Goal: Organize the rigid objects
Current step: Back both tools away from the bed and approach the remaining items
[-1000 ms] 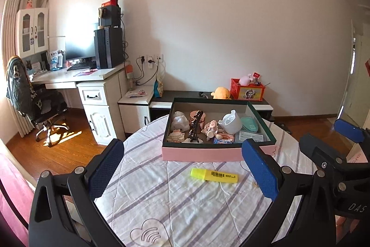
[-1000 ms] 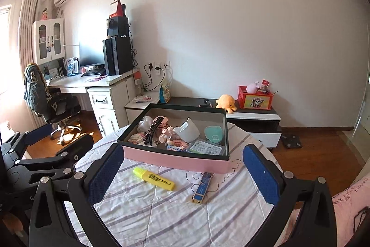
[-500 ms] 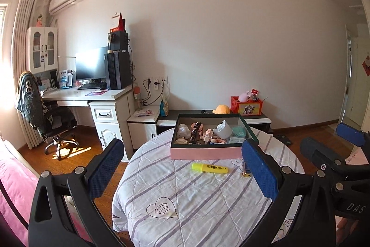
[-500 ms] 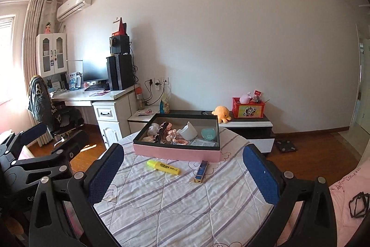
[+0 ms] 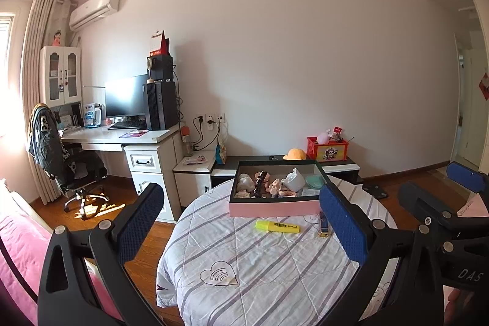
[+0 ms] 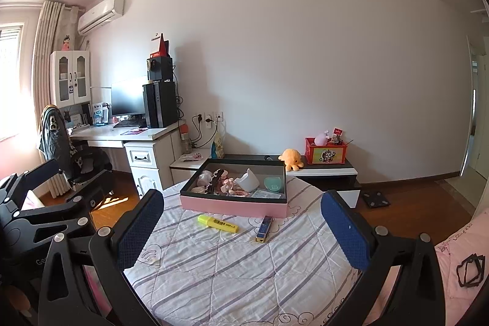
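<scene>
Both hand-held grippers have pulled back since a second ago: left hand-held gripper (image 5: 241, 229) and right hand-held gripper (image 6: 243, 231) gape wide, holding nothing. Yellow highlighter (image 6: 217, 223) and blue lighter (image 6: 264, 229) lie at 12 o'clock on the bench (image 6: 229, 274), just beside the pink box (image 6: 233, 205). Probably best to pinch the highlighter across its short sides.

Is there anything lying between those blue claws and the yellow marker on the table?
Nothing visible. Both the left gripper and the right gripper are open and held back from the table; only bare quilted cloth lies before the yellow highlighter. The small blue box lies to its right, apart.
</scene>
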Tool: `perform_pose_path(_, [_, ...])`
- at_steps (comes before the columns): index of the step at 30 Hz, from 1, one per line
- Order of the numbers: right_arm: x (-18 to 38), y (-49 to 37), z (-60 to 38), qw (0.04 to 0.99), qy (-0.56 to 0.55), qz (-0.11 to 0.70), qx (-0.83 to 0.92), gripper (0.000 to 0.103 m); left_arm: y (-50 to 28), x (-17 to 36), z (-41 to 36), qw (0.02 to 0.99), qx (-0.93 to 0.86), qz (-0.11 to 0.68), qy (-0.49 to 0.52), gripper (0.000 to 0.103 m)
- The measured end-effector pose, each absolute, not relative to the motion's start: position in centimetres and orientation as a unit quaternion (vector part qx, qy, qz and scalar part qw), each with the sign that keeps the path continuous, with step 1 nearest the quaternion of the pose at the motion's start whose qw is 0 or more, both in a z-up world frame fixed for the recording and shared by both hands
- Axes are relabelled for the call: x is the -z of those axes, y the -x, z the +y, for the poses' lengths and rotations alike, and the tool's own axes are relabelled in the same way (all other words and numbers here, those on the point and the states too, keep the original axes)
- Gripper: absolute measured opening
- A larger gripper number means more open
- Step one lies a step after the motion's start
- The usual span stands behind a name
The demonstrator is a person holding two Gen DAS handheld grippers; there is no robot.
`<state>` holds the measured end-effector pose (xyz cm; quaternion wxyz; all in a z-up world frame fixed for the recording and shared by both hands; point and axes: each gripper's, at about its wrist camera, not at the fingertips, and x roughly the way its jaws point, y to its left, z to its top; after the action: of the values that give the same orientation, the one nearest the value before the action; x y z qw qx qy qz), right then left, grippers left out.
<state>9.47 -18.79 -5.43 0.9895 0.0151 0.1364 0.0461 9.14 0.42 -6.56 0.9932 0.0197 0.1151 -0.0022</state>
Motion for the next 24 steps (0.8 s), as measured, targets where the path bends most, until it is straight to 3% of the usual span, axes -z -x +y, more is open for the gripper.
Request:
perform_pose_path(13, [6.6, -11.3, -19.1, 0.985, -0.019, 0.163, -0.045, 0.103, -11.0, 7.9, 0.1, 0.99, 0.005, 0.139, -0.023, 0.103])
perform_pose_path(24, [12.5, -17.7, -19.7, 0.966, -0.022, 0.255, -0.043, 0.103, -18.2, 13.9, -0.6, 0.971, 0.017, 0.239, -0.031, 0.103])
